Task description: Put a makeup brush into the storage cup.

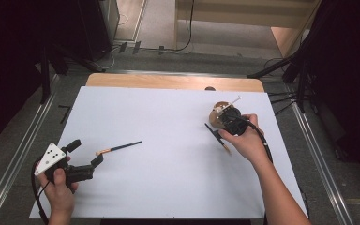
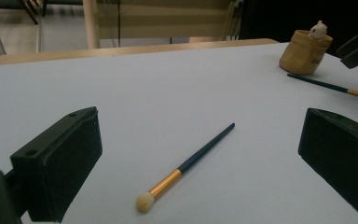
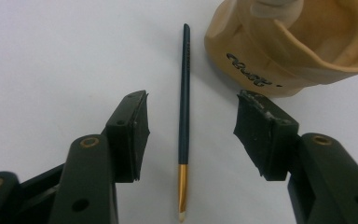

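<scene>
A dark-handled makeup brush [image 1: 119,148] [image 2: 186,166] with a gold ferrule and pale fluffy tip lies on the white table, just ahead of my open left gripper [image 1: 88,153] [image 2: 196,158]. A thinner dark brush [image 3: 184,121] [image 1: 218,138] [image 2: 328,85] with a gold ferrule lies beside a tan holder cup [image 3: 298,46] [image 1: 218,114] [image 2: 305,51]. My right gripper [image 3: 191,135] [image 1: 225,125] hovers over this thin brush, open, its jaws on either side of the handle without touching it. A small white figure [image 2: 318,30] sits on the cup's rim.
The white table surface [image 1: 168,178] spans the middle, with a wooden strip [image 1: 168,82] along its far edge. Metal rails [image 1: 14,159] run along both sides on the floor. Cables and dark stands [image 1: 300,70] lie beyond the far corners.
</scene>
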`<state>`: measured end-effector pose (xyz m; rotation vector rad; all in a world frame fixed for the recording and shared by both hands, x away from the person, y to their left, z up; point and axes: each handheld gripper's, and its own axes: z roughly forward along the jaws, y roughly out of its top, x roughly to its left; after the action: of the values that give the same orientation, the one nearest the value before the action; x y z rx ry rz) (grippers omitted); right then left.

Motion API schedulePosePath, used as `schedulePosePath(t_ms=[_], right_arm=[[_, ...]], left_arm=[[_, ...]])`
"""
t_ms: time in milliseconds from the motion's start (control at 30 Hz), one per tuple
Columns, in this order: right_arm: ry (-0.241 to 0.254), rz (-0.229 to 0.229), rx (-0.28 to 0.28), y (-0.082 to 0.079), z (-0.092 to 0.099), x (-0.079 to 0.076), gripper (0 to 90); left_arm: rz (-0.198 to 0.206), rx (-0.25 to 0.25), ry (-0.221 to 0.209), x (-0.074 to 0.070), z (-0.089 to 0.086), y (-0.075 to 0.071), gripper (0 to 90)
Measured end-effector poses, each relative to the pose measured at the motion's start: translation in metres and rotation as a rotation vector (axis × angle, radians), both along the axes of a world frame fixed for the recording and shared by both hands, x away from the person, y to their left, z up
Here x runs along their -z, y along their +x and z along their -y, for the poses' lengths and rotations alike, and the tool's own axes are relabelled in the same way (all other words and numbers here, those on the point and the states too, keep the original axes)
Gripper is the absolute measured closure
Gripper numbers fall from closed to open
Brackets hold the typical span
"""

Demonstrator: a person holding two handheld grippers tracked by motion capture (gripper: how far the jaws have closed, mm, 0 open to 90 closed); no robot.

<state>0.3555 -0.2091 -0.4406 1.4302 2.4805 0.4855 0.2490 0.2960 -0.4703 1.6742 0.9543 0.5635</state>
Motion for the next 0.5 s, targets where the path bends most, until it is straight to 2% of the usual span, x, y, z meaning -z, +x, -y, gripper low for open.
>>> schedulePosePath(t_ms=[400,500], right_arm=[[-0.031,-0.084,0.001,0.01,0.003,0.014,61.9],[-0.029,-0.116,-0.005,0.012,0.002,0.018,65.6]], left_arm=[[-0.003,0.002,0.005,0.0,0.001,0.0,0.0],[-0.003,0.001,0.005,0.0,0.0,0.0,0.0]])
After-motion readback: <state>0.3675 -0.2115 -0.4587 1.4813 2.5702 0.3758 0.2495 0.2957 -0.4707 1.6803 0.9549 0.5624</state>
